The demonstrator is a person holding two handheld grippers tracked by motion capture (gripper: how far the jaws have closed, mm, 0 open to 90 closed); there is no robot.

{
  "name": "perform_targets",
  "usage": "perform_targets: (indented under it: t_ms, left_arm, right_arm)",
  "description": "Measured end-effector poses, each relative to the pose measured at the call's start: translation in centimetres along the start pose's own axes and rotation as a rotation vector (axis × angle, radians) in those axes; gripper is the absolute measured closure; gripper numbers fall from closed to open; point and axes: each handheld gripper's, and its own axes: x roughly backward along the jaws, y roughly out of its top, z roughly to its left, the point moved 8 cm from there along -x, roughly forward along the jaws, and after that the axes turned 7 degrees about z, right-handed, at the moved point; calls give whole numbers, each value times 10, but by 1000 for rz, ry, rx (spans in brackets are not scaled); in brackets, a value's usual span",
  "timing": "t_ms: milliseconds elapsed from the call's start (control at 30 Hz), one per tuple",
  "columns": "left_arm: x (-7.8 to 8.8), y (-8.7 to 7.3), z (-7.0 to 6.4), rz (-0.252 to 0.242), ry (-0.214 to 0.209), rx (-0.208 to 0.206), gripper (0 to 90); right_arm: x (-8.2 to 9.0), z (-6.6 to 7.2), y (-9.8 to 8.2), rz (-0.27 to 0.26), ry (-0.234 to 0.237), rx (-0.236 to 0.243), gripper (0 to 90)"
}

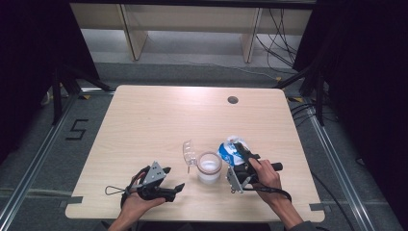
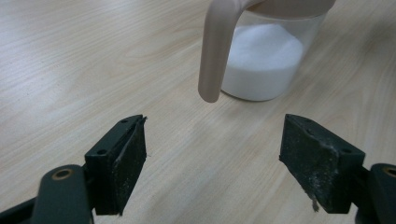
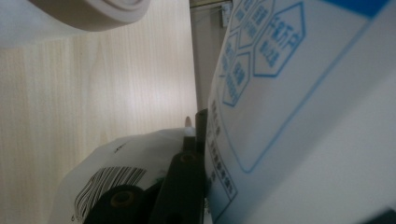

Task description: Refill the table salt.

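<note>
The bag [image 1: 234, 150], white with blue print, stands clamped in your right gripper [image 1: 244, 162], just beyond your right hand [image 1: 263, 177] in the high view. The clear jar [image 1: 209, 166] with white powder inside sits on the table [image 1: 154, 120] just to the left of that gripper, touching or nearly touching the bag. A clear lid [image 1: 188, 151] lies just beyond the jar, on its left. Your left gripper [image 1: 173, 180] rests low on the table, well to the left of the jar, jaws spread and pointing toward it, with your left hand [image 1: 139, 199] behind it.

In the left gripper view, the two black jaws stand wide apart with nothing between them. The jar [image 2: 266, 60] stands ahead of the jaws, slightly right of centre, and its beige handle [image 2: 215, 51] hangs down on the near side, clear of both pads.

In the right gripper view, the bag [image 3: 299, 116] lies pressed against the visible black jaw, and its blue printed panel runs up and to the right. The barcode end of the bag bulges below and left of the jaw. The jar rim [image 3: 93, 11] shows at the upper left, beyond the jaw.
</note>
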Motion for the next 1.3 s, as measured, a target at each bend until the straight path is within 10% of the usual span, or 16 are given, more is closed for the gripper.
perform_targets:
  t_ms: [133, 567, 1300]
  left_arm:
    - [0, 0, 0, -2, 0, 2, 222]
    - [0, 0, 0, -6, 0, 5, 222]
    - [0, 1, 0, -12, -2, 11, 222]
  right_arm:
    - [-3, -2, -2, -26, 36, -22, 866]
    - [-6, 1, -17, -12, 194, -363, 876]
    - [-25, 2, -57, 24, 285, -611, 880]
